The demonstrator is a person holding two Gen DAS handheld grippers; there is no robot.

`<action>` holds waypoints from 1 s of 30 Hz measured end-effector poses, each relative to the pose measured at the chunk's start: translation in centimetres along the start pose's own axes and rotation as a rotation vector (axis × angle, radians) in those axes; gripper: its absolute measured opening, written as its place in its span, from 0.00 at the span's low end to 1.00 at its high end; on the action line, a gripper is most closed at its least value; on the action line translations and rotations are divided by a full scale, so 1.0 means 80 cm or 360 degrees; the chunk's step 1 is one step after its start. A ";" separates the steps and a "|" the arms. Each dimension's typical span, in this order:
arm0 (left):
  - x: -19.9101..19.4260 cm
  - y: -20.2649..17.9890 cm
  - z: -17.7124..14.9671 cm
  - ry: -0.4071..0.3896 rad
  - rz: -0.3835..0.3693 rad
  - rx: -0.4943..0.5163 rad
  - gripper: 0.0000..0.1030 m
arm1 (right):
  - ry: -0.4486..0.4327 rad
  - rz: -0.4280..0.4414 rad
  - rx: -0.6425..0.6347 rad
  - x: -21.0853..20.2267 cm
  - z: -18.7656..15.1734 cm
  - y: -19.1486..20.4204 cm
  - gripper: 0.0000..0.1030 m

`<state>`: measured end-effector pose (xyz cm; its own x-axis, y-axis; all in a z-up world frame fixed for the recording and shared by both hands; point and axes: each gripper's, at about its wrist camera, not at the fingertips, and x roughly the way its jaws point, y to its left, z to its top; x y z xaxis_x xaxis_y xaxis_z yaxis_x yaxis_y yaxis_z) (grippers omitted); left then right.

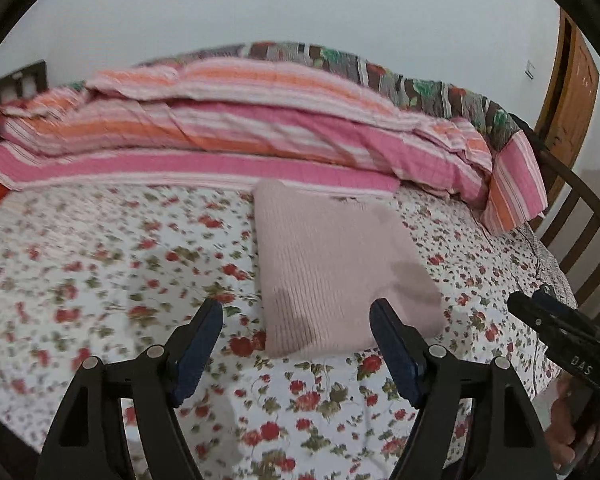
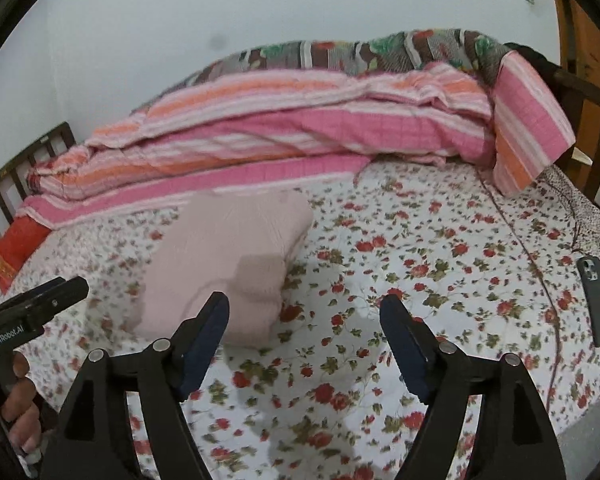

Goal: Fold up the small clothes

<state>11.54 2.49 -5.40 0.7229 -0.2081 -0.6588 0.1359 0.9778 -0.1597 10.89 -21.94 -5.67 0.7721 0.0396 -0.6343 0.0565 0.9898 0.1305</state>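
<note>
Folded pink sweater (image 2: 228,264) lies on the floral bedsheet (image 2: 420,264), right tongs (image 2: 304,312) spread empty.

Bed (image 1: 100,248) under my tongs, floral sheet. Folded pink knit garment (image 1: 332,264) lies flat ahead of my left tongs. Striped pink-orange quilt (image 1: 240,120) bunched beyond it. Dark phone (image 2: 596,300) on sheet, far right of my right tongs.

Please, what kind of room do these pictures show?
Most likely a home bedroom. A bed with a floral sheet fills the view, a striped pink quilt is piled along the wall, and a wooden bed frame shows at the edge.
</note>
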 end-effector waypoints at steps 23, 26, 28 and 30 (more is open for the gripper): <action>-0.094 -0.053 -0.018 -0.0118 0.0170 0.0107 0.80 | -0.0128 -0.0143 -0.0116 -0.093 -0.012 0.021 1.00; -0.095 -0.052 -0.017 -0.0120 0.0169 0.0105 0.80 | -0.0134 -0.0137 -0.0114 -0.096 -0.013 0.019 1.00; -0.095 -0.052 -0.017 -0.0121 0.0173 0.0107 0.80 | -0.0135 -0.0135 -0.0115 -0.097 -0.013 0.019 1.00; -0.097 -0.053 -0.017 -0.0126 0.0171 0.0108 0.80 | -0.0136 -0.0134 -0.0113 -0.099 -0.012 0.020 1.00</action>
<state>4.43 -0.05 -0.64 0.7867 -0.1018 -0.6089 0.0982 0.9944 -0.0394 4.25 -20.56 -1.21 0.8177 -0.0526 -0.5732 0.0805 0.9965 0.0233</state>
